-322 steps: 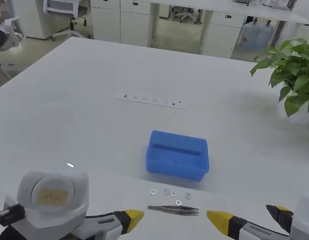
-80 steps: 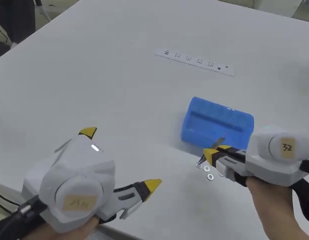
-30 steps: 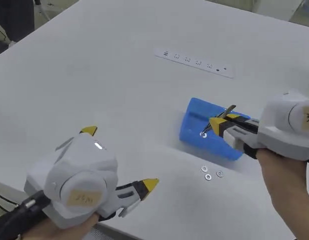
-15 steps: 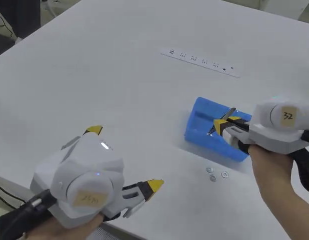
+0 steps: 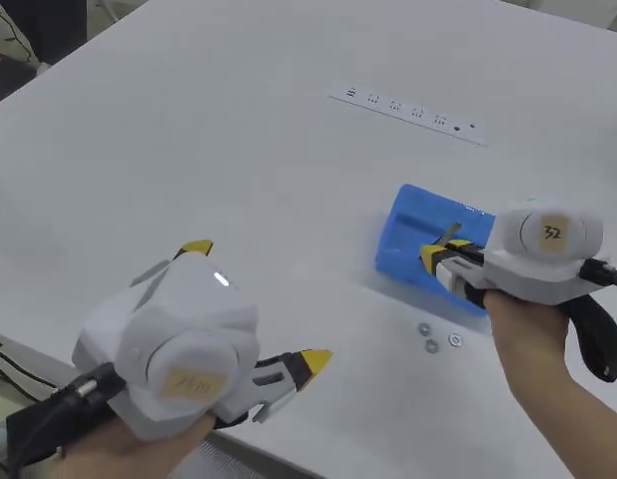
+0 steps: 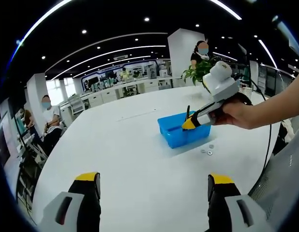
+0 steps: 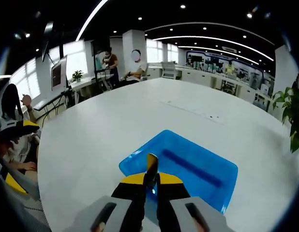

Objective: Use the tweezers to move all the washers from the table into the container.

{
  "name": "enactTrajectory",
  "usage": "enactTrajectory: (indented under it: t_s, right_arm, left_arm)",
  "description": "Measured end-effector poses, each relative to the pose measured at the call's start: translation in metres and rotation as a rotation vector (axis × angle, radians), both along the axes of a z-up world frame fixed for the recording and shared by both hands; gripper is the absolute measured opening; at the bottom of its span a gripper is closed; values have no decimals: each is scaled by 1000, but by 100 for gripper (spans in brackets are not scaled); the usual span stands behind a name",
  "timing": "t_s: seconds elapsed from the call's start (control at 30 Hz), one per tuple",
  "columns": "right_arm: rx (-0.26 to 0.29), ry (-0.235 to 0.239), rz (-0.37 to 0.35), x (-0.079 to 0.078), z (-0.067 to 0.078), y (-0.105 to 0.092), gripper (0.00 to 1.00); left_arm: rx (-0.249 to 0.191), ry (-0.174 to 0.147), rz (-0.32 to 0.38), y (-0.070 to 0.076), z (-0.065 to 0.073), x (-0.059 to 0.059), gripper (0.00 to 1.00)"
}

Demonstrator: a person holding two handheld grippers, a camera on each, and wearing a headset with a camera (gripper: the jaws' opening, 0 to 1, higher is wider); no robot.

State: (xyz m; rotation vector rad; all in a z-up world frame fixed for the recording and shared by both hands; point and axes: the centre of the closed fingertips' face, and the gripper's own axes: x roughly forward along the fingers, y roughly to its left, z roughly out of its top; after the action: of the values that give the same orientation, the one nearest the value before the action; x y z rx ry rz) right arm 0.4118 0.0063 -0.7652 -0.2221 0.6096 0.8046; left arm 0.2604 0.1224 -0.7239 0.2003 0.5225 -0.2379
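Level right tongs (image 5: 435,258), labelled 32, grip tweezers (image 5: 450,236) over container (image 5: 413,225), left tongs (image 5: 256,301) gape wide, 3 washers (image 5: 431,345) beside right tongs

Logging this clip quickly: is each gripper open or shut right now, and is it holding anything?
Left gripper: open, holding nothing.
Right gripper: shut on the tweezers, over the blue container.
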Motion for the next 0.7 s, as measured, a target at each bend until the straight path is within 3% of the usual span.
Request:
enactTrajectory:
  t_s: [0.1,0.3,0.53,0.7]
  right_arm:
    - [5,1,-16,2,3,-2,4]
    - [48,-47,-43,3,29,-7,4]
    - [95,-83,-51,-13,57,-18,4]
    - [86,-99,-26,-30,65,-24,4]
  left_arm:
    - [0,-1,1,0,0,0,94]
    - [9,-1,-1,0,0,0,94]
    - [13,-1,-5,0,0,-1,94]
    - [10,0,-4,0,0,-1,94]
